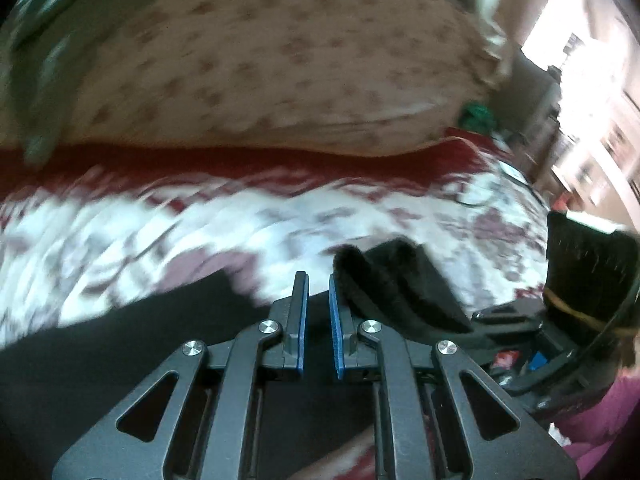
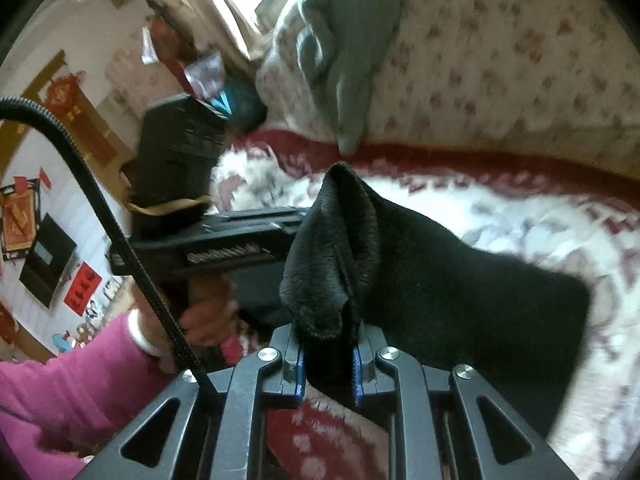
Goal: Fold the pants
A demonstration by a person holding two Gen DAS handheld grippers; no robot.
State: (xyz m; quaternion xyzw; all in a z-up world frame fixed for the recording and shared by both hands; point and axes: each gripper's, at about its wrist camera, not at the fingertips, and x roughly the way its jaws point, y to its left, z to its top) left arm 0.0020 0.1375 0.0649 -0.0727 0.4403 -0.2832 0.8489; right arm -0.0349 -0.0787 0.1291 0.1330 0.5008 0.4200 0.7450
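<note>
Spreading across the lower half of both views, the red-and-white patterned bedspread [image 1: 224, 216] is the work surface, with a cream floral quilt [image 1: 280, 60] heaped above it toward the top of the frame and a grey-green cloth [image 2: 344, 52] draped down over that quilt. The black pants [image 2: 420, 264] come next in size: in the right wrist view they run from the centre out to the right, lifted off the bedspread, and in the left wrist view more black cloth lies at the lower left and bottom. They look like fleece, soft, limp and light, likely to sag and bunch wherever unsupported, so a hemmed edge or corner gives the surest hold. The right gripper [image 2: 328, 364] is clamped on such a bunched hem, the cloth filling the space between its blue pads and standing up in a folded peak above them. The left gripper [image 1: 319, 320] has its jaws only narrowly parted and holds nothing; the raised fold lies just beside its right-hand finger, outside the gap, though motion blur leaves it unclear whether cloth and finger touch.
</note>
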